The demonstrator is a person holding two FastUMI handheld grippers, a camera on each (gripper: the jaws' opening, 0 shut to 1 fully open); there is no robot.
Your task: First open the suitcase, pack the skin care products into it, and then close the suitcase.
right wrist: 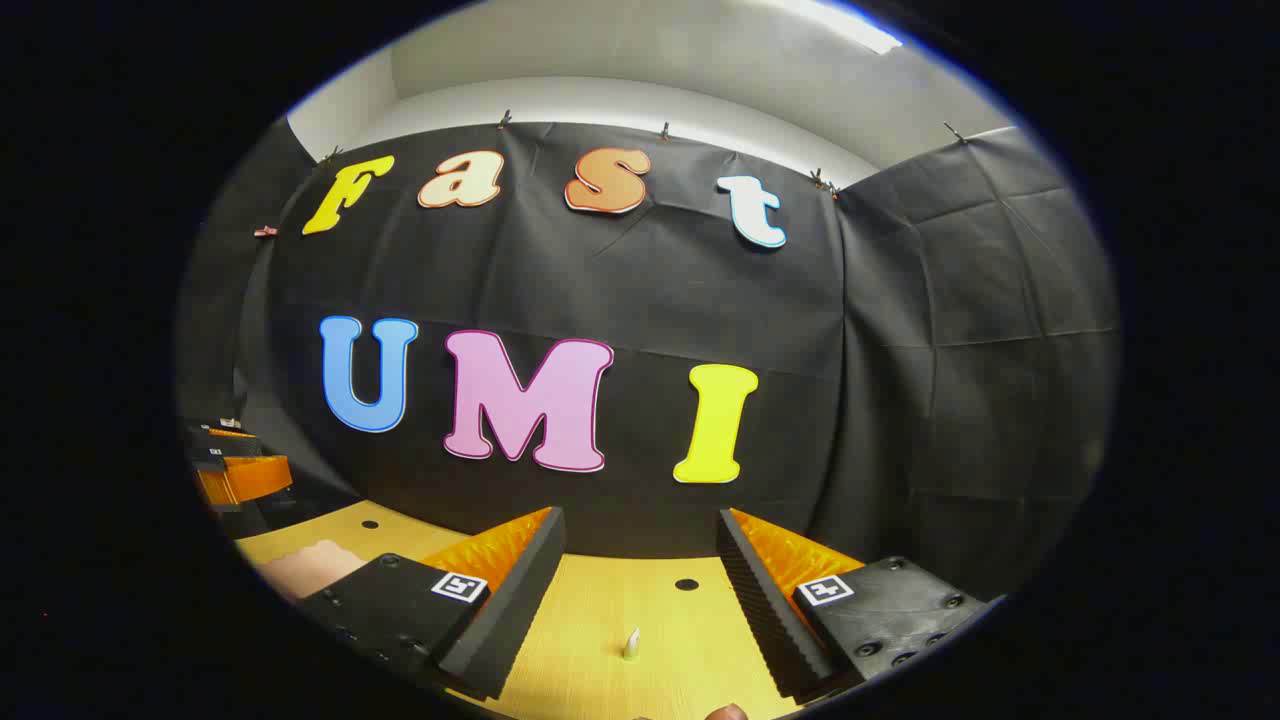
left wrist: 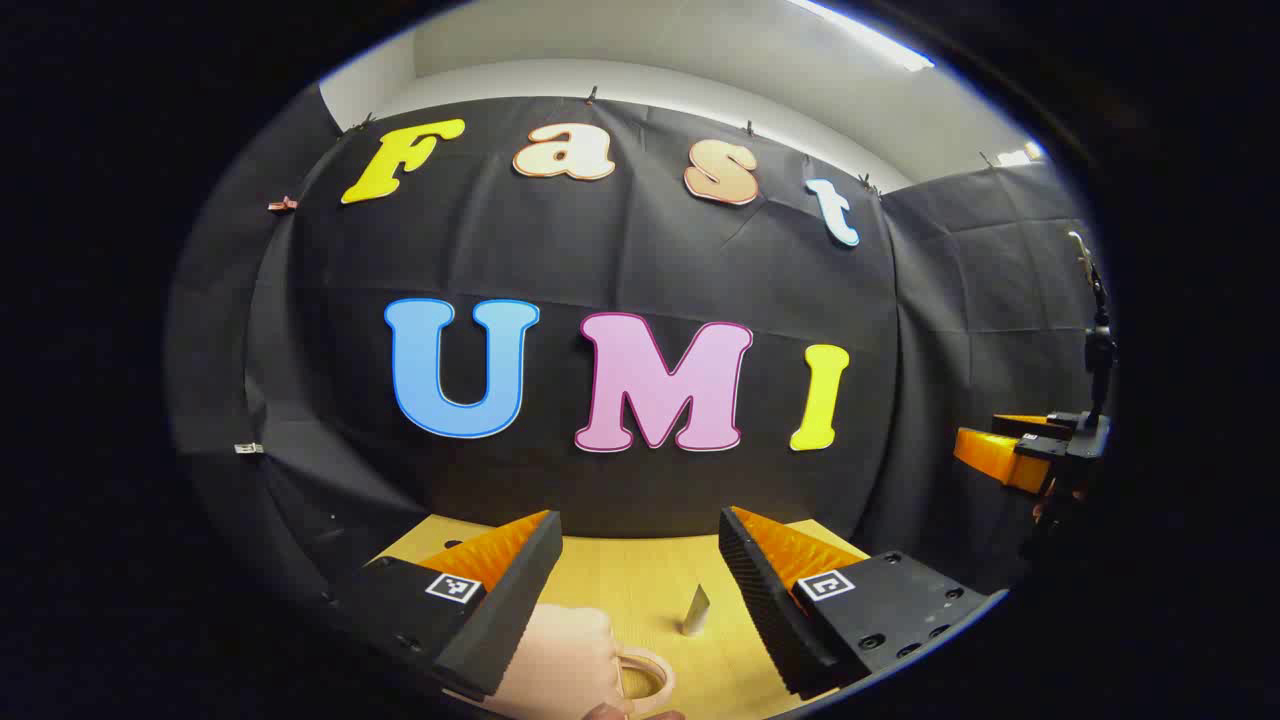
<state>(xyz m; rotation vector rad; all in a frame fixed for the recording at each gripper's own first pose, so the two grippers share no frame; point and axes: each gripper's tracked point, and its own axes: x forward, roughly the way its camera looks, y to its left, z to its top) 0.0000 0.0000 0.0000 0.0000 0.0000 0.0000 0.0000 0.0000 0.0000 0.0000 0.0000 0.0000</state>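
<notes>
In the left gripper view my left gripper (left wrist: pixel 640 520) is open, held level above a wooden table (left wrist: pixel 640 575). Low between its fingers shows the top of a pale pink suitcase (left wrist: pixel 560 650) with a loop handle (left wrist: pixel 646 676). A small silver tube (left wrist: pixel 695 610) stands just right of it. My right gripper (right wrist: pixel 640 515) is also open with nothing between its fingers. Below its gap a small white tube tip (right wrist: pixel 631 643) pokes up. The pink suitcase (right wrist: pixel 310 565) lies at the lower left of the right gripper view, partly hidden behind the left finger.
The wooden table (right wrist: pixel 600 620) has round holes (right wrist: pixel 686 584) in its top and ends at the black cloth wall. The right gripper (left wrist: pixel 1010 450) appears at the far right of the left gripper view, and the left gripper (right wrist: pixel 235 470) at the far left of the right gripper view.
</notes>
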